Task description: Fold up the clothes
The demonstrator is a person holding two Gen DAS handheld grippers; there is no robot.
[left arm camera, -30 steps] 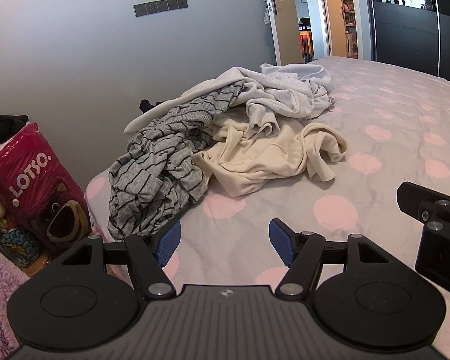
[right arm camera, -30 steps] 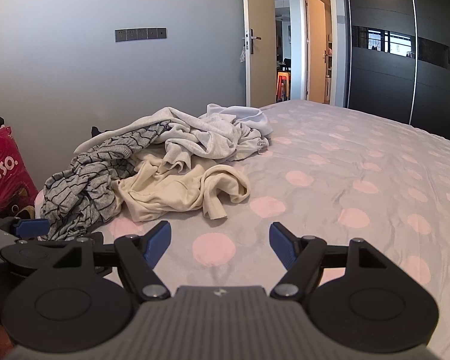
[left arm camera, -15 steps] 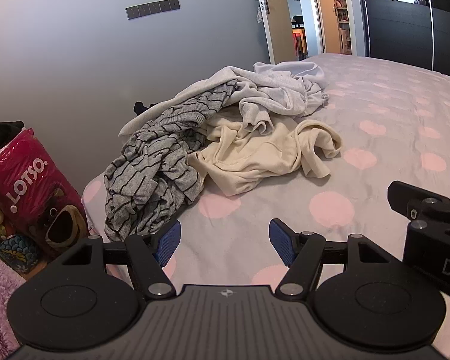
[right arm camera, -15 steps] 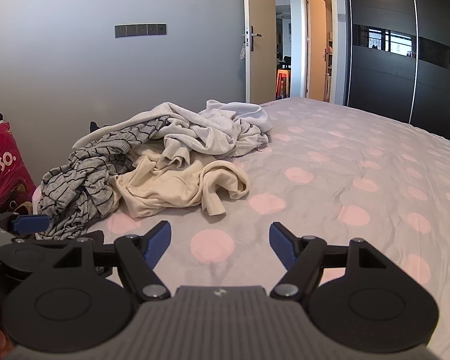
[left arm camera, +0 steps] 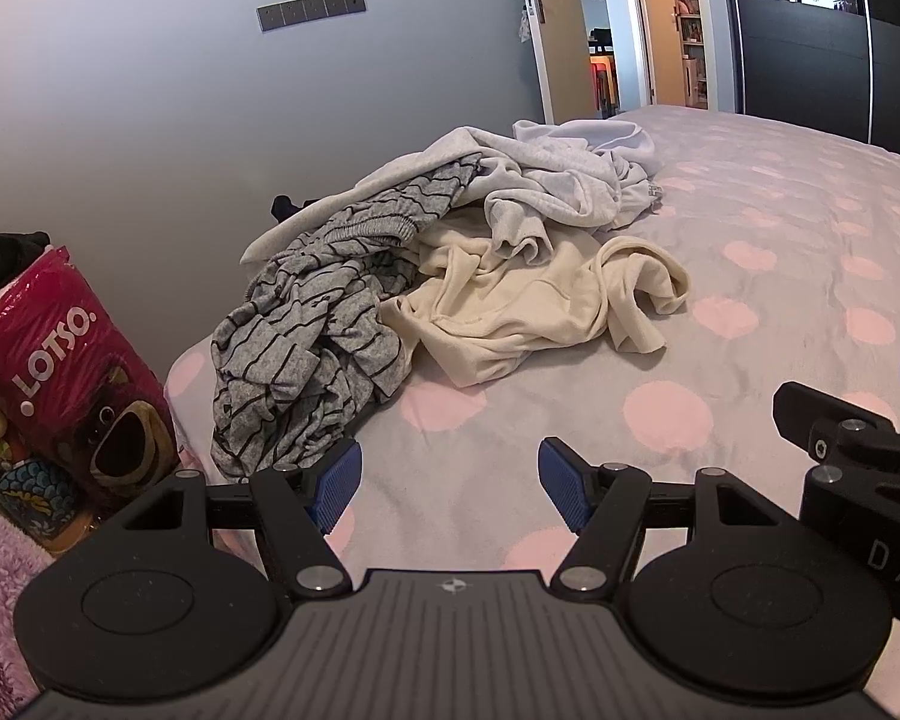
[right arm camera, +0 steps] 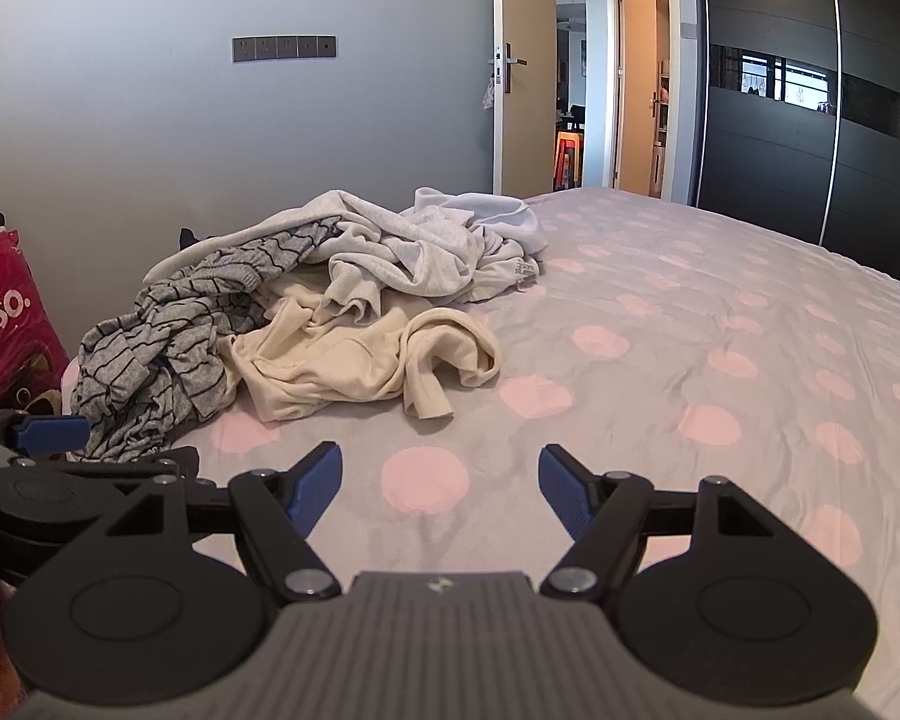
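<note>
I moved both grippers closer to the clothes pile (left arm camera: 450,258) at 12 o'clock. L gripper (left arm camera: 450,483) & R gripper (right arm camera: 441,480) spread wide, holding nothing; folding not started.

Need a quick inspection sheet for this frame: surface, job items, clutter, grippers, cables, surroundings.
Surface: bed, grey cover with pink dots, mostly bare on the right side.
Job's things: one unfolded heap at the bed's left edge: striped grey garment, cream sweatshirt, light grey garment on top.
Clutter: red Lotso bag beside the bed.
Grippers: left gripper and right gripper open, empty, above the cover short of the heap.
Cables: nothing seen.
Surroundings: grey wall with switch panel, open door, dark wardrobe.
</note>
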